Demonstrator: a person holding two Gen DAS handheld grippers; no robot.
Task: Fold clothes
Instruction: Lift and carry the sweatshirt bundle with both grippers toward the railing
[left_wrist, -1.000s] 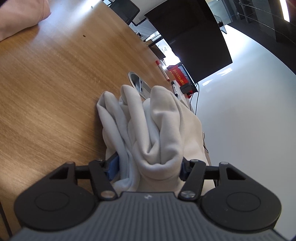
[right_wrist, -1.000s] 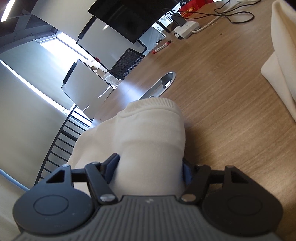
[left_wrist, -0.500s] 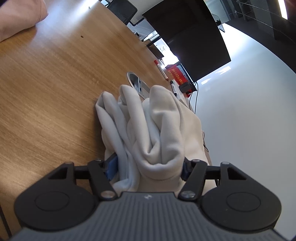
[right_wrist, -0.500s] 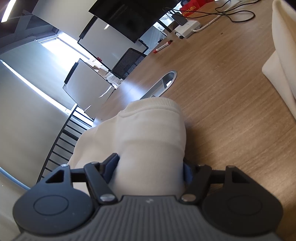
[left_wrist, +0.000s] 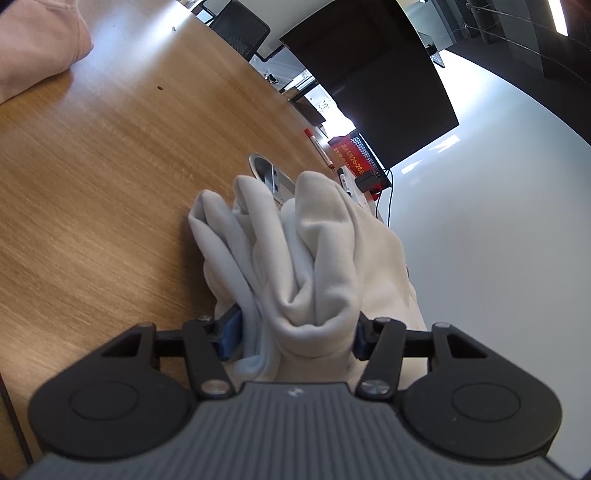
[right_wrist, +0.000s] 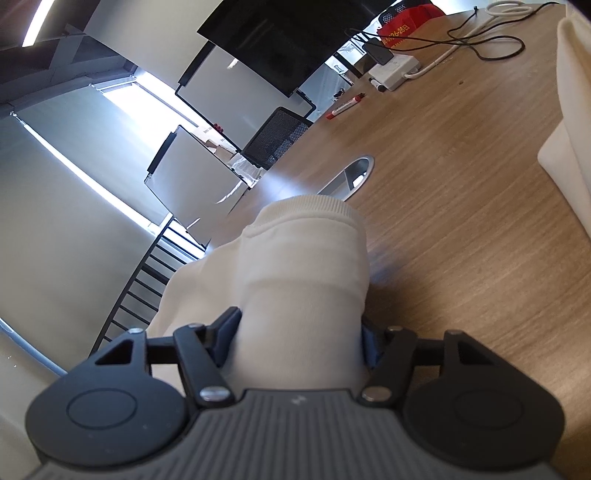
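The wood-grain tabletop (left_wrist: 92, 192) carries a bunched cream garment (left_wrist: 314, 251) and a pink cloth (left_wrist: 37, 44) at its far corner. Near its metal cable port (right_wrist: 351, 177) lie a red marker (right_wrist: 345, 107) and a white power strip (right_wrist: 395, 70) with cables

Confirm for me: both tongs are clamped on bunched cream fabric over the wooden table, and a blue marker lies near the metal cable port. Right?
One detail is wrong: the marker is red, not blue, as the right wrist view shows. The rest holds: left tongs and right tongs, jaws closing, grip bunched cream fabric over the wooden table, near the metal cable port.

Bare table (left_wrist: 92, 177) ahead; pink cloth (left_wrist: 33, 44) far left.
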